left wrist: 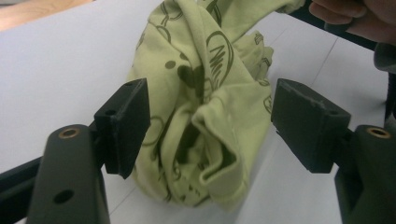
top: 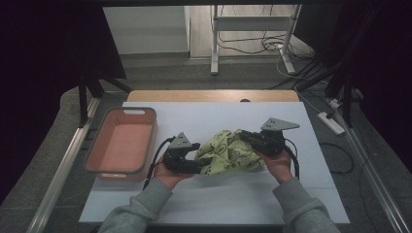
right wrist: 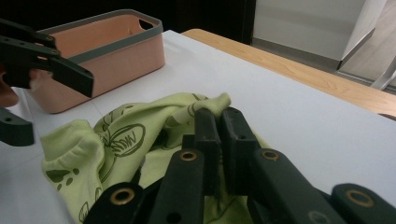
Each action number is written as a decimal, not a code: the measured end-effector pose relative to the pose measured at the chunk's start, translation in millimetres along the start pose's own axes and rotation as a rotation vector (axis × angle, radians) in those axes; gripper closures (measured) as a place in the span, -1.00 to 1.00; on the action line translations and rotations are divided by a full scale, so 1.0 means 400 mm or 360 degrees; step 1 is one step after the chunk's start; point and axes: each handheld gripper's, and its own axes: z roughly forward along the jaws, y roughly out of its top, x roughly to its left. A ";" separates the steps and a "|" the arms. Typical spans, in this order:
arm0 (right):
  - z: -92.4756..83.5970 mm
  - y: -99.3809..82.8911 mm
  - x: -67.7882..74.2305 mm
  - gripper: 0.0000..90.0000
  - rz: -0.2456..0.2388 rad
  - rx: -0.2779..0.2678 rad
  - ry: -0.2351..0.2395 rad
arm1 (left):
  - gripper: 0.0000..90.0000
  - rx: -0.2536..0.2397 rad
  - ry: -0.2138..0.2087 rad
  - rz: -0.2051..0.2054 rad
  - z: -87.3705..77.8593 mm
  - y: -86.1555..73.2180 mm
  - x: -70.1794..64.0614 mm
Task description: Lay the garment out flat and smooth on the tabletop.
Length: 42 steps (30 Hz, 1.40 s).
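Around us, a white sheet (top: 214,194) covers the table (top: 214,95), whose bare wooden edge shows along the far side. On the left of the sheet sits a pink bin (top: 121,145) with a grey rim, well apart from the work. Beyond the table, on the floor, stand a white metal frame (top: 250,29) and a tangle of cables (top: 272,46), with a power strip (top: 330,123) far right. Nothing lies between us and the cloth (top: 227,153), a crumpled yellow-green piece with dark printed figures, heaped near the middle of the sheet, right of the bin. We hold the left gripper (top: 192,156) at the cloth's left end. In the left gripper view its jaws stand wide, one on each side of a bunched fold of the cloth (left wrist: 205,116), and the pads (left wrist: 130,116) are apart from the fabric, so this gripper is released. We hold the right gripper (top: 250,138) at the cloth's far right end. In the right gripper view its jaws are clenched together on an edge of the cloth (right wrist: 135,135), with fabric pinched between the pads (right wrist: 208,130) and a lifted ridge running along beside them. That same view shows the left gripper (right wrist: 23,107) at the left, with the bin (right wrist: 112,51) behind it.
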 end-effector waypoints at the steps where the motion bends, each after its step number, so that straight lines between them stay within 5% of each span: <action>1: 0.000 -0.001 0.000 0.91 0.0001 0.0002 0.0000 | -0.36 0.0005 0.0004 -0.0006 0.006 0.003 0.001; 7: 0.005 -0.005 0.002 0.91 0.0004 0.0009 0.0002 | -0.29 -0.0016 0.0001 -0.0052 0.036 0.019 0.005; 15: 0.006 -0.006 0.005 0.91 0.0006 0.0010 0.0008 | -0.09 0.0020 -0.0044 0.0006 0.088 0.049 -0.003; 29: 0.015 -0.011 0.012 0.91 -0.0005 0.0031 0.0017 | 0.31 0.0138 -0.0043 -0.0050 0.140 0.024 0.026; 35: 0.014 -0.010 0.011 0.91 -0.0011 0.0023 0.0023 | 0.78 0.0132 -0.0075 -0.0064 0.141 0.015 0.036; 42: 0.010 -0.013 0.004 0.91 -0.0001 0.0025 0.0014 | 0.86 0.0044 -0.0074 -0.0043 0.110 0.019 0.038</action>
